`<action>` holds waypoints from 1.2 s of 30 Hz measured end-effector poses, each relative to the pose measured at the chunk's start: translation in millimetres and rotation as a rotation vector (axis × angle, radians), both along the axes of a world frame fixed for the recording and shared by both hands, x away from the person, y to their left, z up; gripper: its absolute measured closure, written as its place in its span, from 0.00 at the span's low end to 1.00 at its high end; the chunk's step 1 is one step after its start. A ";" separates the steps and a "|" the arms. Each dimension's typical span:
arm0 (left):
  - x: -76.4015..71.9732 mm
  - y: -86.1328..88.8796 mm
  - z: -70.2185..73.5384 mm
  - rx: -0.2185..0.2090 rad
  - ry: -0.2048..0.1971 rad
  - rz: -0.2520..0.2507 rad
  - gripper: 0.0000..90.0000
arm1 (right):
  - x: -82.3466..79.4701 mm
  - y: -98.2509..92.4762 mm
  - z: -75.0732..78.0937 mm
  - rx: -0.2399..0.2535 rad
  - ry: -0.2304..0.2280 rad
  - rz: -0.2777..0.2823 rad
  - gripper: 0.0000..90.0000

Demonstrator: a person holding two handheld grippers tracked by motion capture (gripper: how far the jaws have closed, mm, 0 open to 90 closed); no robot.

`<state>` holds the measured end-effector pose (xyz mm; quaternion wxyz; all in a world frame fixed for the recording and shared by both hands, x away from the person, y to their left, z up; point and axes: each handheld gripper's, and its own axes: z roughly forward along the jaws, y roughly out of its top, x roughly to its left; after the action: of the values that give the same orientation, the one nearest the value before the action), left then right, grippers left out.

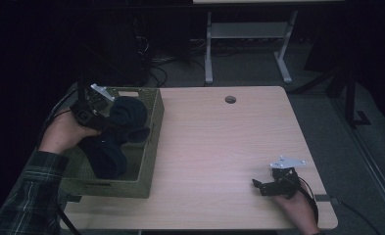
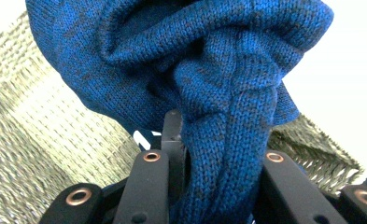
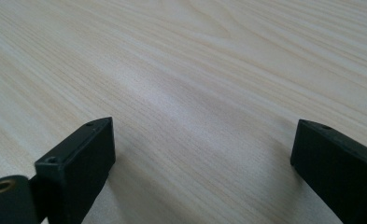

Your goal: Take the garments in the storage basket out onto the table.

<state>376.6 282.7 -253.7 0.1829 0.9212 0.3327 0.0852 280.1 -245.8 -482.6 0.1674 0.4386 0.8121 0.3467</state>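
Blue knitted wool, a sweater (image 2: 209,88) by the look of it, is bunched between the jaws of my left gripper (image 1: 98,119), which pinch a thick fold of it at the left of the high view, over the woven basket (image 1: 151,147). Most of the garment hangs down inside that basket. My right gripper (image 1: 264,186) rests at the lower right on the pale wooden table (image 1: 219,142), jaws spread with nothing between them. I judge the grip risky: the fold is loose, so the knit could slide out, or the hanging part could snag the basket rim and drag it. I see no readable label or writing
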 end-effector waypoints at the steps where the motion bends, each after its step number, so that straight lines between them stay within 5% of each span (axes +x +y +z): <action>1: -0.3 -1.0 2.4 -0.007 -0.004 -0.002 0.82 | 0.0 0.0 0.0 0.000 0.000 0.000 0.07; 20: -1.9 -37.4 44.5 -0.035 -0.042 -0.083 0.82 | 0.0 0.0 -0.1 0.001 -0.001 0.000 0.07; 36: -8.7 -86.6 73.3 -0.065 -0.053 -0.210 0.82 | 0.0 0.0 0.0 -0.001 0.000 0.001 0.07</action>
<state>368.0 196.0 -180.4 0.2293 0.9420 0.2321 0.0790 280.1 -245.8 -482.6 0.1674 0.4383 0.8123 0.3465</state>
